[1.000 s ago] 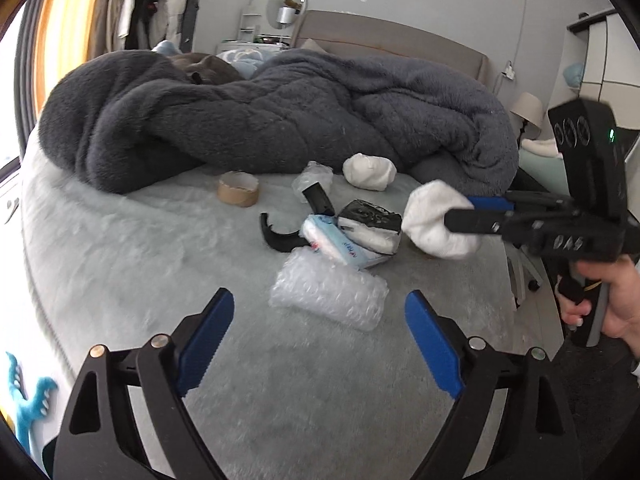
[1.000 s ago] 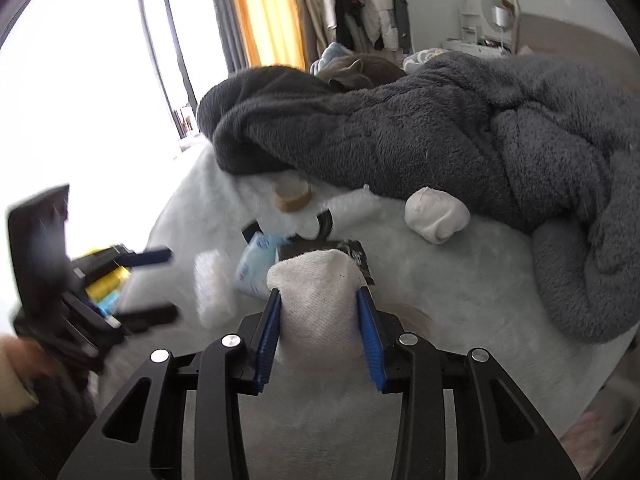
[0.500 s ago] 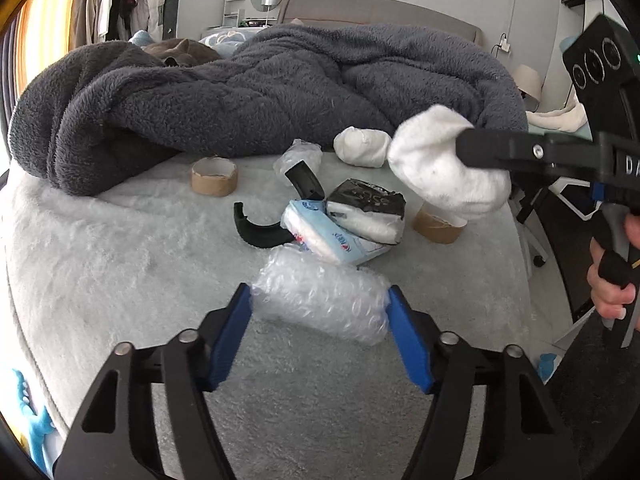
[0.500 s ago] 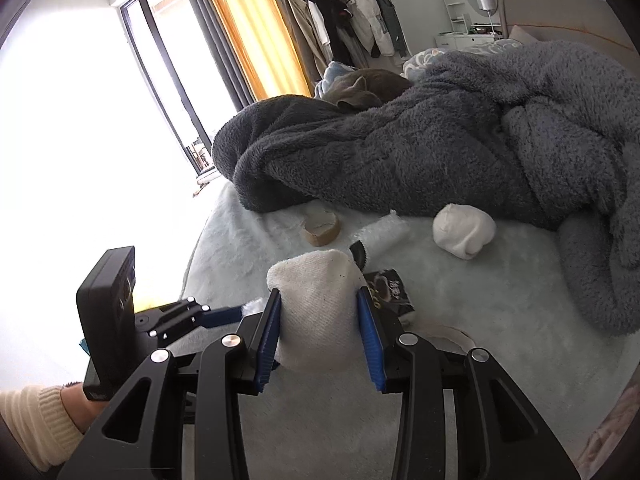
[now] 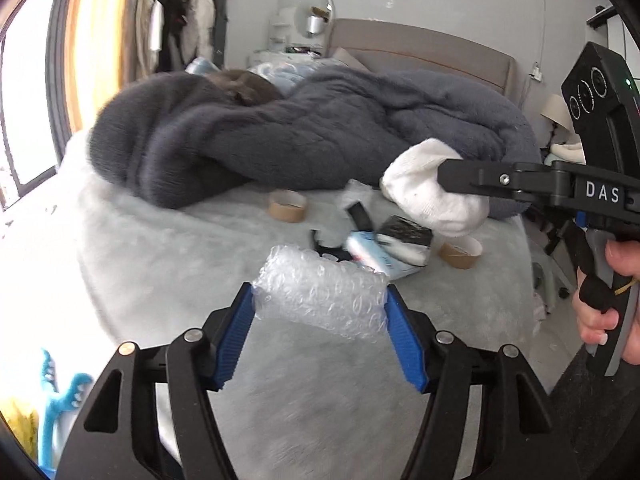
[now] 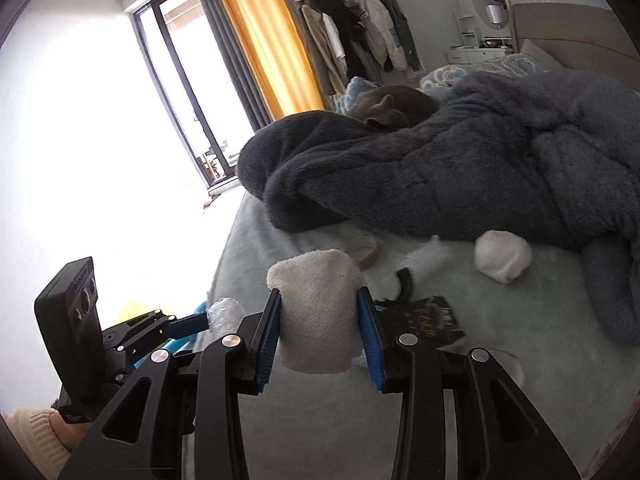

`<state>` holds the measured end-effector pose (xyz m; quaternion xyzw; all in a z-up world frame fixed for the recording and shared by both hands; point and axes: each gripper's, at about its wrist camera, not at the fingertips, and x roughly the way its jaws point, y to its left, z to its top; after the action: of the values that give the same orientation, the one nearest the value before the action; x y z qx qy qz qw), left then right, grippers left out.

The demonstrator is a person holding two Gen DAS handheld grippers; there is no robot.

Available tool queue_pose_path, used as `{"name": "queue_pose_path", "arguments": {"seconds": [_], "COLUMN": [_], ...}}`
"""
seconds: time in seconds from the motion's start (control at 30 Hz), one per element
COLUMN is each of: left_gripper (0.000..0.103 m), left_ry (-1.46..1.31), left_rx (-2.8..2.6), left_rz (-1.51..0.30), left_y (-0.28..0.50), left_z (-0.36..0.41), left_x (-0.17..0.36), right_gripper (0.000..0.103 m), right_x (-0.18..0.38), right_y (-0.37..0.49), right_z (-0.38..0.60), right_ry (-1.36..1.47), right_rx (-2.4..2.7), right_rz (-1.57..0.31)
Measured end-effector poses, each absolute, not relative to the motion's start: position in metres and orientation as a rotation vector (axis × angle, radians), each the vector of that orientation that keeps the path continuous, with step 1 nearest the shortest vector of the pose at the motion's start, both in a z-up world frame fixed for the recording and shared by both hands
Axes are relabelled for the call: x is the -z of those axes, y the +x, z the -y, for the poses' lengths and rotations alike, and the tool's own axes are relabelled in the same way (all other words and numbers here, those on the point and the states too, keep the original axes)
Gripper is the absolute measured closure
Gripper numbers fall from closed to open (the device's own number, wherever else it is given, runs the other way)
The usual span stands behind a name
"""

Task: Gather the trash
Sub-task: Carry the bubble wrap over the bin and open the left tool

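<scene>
The roll of bubble wrap sat clenched between the blue pads of the left tool, lifted clear of the bed. The right tool was clamped on a white rolled sock, also held above the bed. More litter lay on the bed behind: two cardboard tape cores, a blue tissue pack, a black packet, a black curved piece and a second white bundle by the grey blanket. The pick-up step looked done for both hands; next, each load likely needed carrying to a bin, none of which was in view.
</scene>
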<state>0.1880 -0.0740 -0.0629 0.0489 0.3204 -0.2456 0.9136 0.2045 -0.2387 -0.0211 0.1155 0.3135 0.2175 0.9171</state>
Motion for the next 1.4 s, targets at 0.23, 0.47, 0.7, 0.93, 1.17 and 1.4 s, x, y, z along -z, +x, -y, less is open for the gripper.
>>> {"name": "queue_pose_path", "arguments": {"seconds": [0.23, 0.47, 0.7, 0.93, 1.17, 1.4], "left_gripper": [0.036, 0.036, 0.036, 0.036, 0.036, 0.035], "left_ry": [0.036, 0.006, -0.014, -0.045, -0.137, -0.219], "left_rx": [0.3, 0.166, 0.083, 0.032, 0.01, 0.027], "left_rz": [-0.666, -0.705, -0.792, -0.938, -1.077, -1.177], "left_y": [0.187, 0.182, 0.177, 0.171, 0.164, 0.158], "left_z": [0.01, -0.047, -0.092, -0.129, -0.165, -0.186], "left_x": [0.058, 0.074, 0.099, 0.136, 0.173, 0.195], "right_gripper": [0.065, 0.065, 0.065, 0.065, 0.065, 0.065], "right_x": [0.008, 0.003, 0.003, 0.012, 0.023, 0.039], "right_y": [0.204, 0.207, 0.203, 0.203, 0.202, 0.207], "right_z": [0.182, 0.131, 0.075, 0.03, -0.006, -0.029], "right_ry": [0.163, 0.128, 0.088, 0.054, 0.031, 0.019], "right_rx": [-0.511, -0.57, -0.637, -0.686, -0.716, -0.719], "right_rz": [-0.634, -0.647, -0.668, -0.722, -0.777, -0.84]}}
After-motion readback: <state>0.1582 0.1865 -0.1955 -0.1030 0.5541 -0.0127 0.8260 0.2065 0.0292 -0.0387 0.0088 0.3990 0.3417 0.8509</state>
